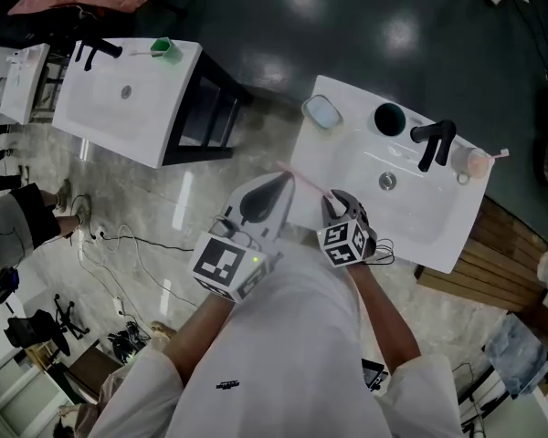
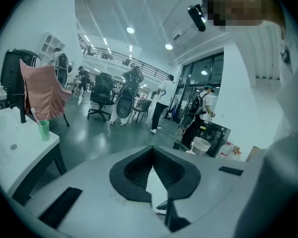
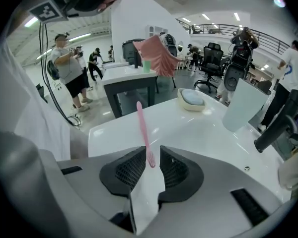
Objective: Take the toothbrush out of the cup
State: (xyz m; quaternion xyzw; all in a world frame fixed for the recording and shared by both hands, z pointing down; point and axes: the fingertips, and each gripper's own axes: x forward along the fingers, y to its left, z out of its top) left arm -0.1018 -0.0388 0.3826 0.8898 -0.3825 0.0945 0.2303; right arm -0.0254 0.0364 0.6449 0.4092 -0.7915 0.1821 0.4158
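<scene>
Pink toothbrush (image 3: pixel 141 123) lies flat on the white sink tabletop (image 1: pixel 347 167), at the basin's 8 o'clock corner. It is clear of the dark cup (image 1: pixel 389 119) at 12 o'clock. We judge the removal done, with only the pull-back left.

Right gripper (image 3: pixel 150 152): jaws parted, bristle end between the pads, unpressed. Left gripper (image 2: pixel 152 148): closed on nothing.

Glossy dark floor (image 1: pixel 347 26). Second sink unit (image 1: pixel 91 108) at 10 o'clock. People (image 3: pixel 69 68) stand beyond.

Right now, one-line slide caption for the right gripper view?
Right claw open over the white washbasin top, bristle end of the pink toothbrush between its jaws, soap dish beyond.
</scene>
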